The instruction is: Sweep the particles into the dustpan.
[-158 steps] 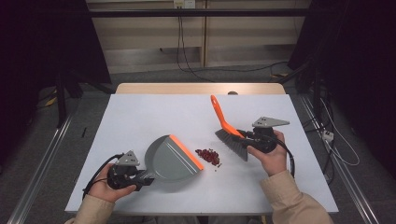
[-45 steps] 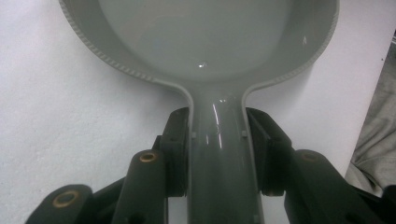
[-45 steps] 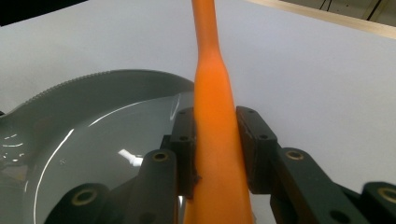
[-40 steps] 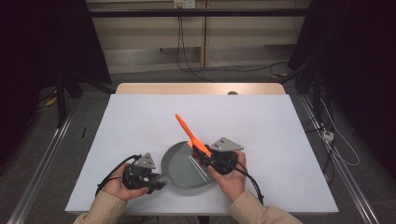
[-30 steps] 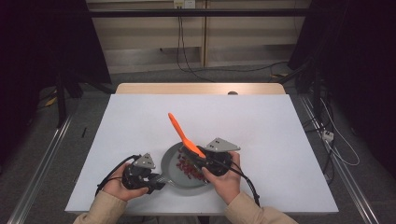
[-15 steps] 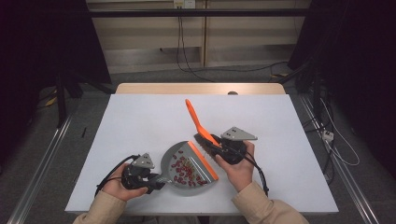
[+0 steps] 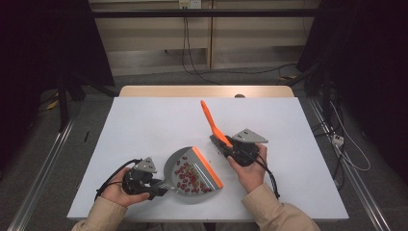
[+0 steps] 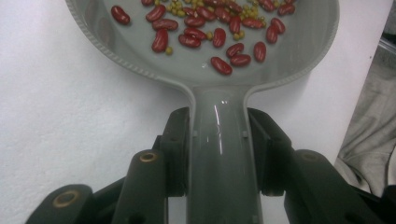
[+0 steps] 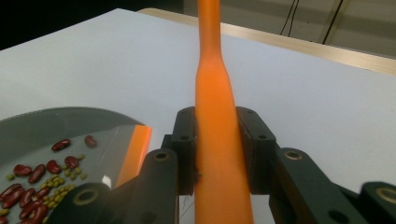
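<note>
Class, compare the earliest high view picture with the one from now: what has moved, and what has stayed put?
The beans that lay loose on the table now lie inside the grey dustpan. The right gripper, clamped on the orange brush, swept in over the pan and has drawn back to its right. The left gripper grips the dustpan handle as before, hardly shifted. The table is unchanged.

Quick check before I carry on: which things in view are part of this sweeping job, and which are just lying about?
In the job:
- grey plastic dustpan with orange lip, handle clamped in the left gripper
- orange-handled brush, clamped in the right gripper
- red kidney beans and small yellow-green beans, lying in the pan

Lying about:
- white table
- black cables on the floor behind
</note>
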`<state>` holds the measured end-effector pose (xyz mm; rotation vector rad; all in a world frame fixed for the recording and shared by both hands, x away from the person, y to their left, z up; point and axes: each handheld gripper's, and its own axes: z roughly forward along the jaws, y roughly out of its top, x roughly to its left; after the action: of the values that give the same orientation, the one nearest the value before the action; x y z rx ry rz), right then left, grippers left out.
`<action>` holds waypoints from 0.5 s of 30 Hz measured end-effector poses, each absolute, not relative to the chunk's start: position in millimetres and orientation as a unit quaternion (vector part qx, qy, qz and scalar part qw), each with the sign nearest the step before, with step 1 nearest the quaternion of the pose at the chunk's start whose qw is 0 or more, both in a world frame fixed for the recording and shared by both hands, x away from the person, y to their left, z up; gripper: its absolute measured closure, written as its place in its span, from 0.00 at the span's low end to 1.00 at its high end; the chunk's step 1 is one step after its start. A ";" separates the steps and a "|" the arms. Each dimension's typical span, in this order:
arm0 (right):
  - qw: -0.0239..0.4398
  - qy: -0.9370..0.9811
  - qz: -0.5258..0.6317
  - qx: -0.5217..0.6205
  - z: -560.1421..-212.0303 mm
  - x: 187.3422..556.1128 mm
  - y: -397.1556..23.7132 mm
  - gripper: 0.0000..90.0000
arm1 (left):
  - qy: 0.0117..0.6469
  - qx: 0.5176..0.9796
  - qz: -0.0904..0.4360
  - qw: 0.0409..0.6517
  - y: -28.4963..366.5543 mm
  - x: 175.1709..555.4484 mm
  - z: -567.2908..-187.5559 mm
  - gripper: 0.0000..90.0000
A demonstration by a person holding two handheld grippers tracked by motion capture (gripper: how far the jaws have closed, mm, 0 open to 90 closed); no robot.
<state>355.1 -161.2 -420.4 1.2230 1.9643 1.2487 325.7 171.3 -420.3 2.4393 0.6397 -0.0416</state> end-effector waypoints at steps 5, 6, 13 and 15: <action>0.267 0.739 0.421 0.453 -430.8 364.2 -162.6 0.79 | 0.240 0.923 -0.016 0.302 169.2 326.5 -421.2 0.70; 0.270 0.736 0.429 0.450 -433.8 363.6 -161.4 0.79 | 0.242 0.922 -0.017 0.303 168.7 326.6 -421.7 0.70; 0.255 0.757 0.432 0.418 -434.6 340.8 -130.9 0.79 | 0.247 0.920 -0.021 0.304 165.8 327.8 -423.6 0.70; 0.240 0.755 0.444 0.419 -433.6 336.0 -125.4 0.79 | 0.242 0.923 -0.019 0.298 165.4 328.4 -423.3 0.70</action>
<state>336.0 -125.4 -433.6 1.1464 2.0660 1.2159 328.4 165.4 -423.3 2.4518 0.6438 -0.0505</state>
